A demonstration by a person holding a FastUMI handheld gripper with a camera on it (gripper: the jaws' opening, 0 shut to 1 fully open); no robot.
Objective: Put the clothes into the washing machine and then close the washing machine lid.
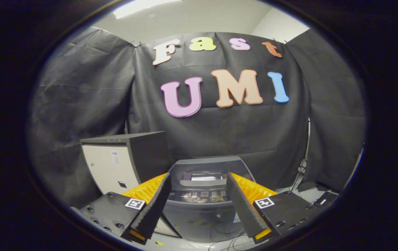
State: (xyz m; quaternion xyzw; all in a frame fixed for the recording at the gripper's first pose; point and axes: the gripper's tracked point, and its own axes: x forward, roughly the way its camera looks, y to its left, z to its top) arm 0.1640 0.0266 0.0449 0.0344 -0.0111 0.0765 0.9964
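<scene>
The washing machine (204, 198) stands on the floor against the black cloth wall (219, 136) of the booth, directly ahead of the gripper and framed between its two fingers. It is a dark grey top-loading unit. Its lid (207, 167) lies flat over the top opening, with a glossy window panel in the middle that reflects the light. Along the front edge of the top runs a control panel (202, 196) with a row of small round buttons and indicators; the markings are too small to make out. Below the panel the front wall of the cabinet drops to the floor, where a few thin cables (226, 240) lie. The gripper (198, 181) is held level and facing the machine, with its fingers spread wide apart; nothing is between them and neither finger touches anything. The machine is beyond the fingertips, apart from them. To the left of the machine, just beside it, stands a box-shaped cabinet (122, 164) with a dark top and side and a pale front face bearing small stickers. To the right, near the foot of the cloth wall, a small dark device (325, 199) rests on the pale floor (303, 193).
</scene>
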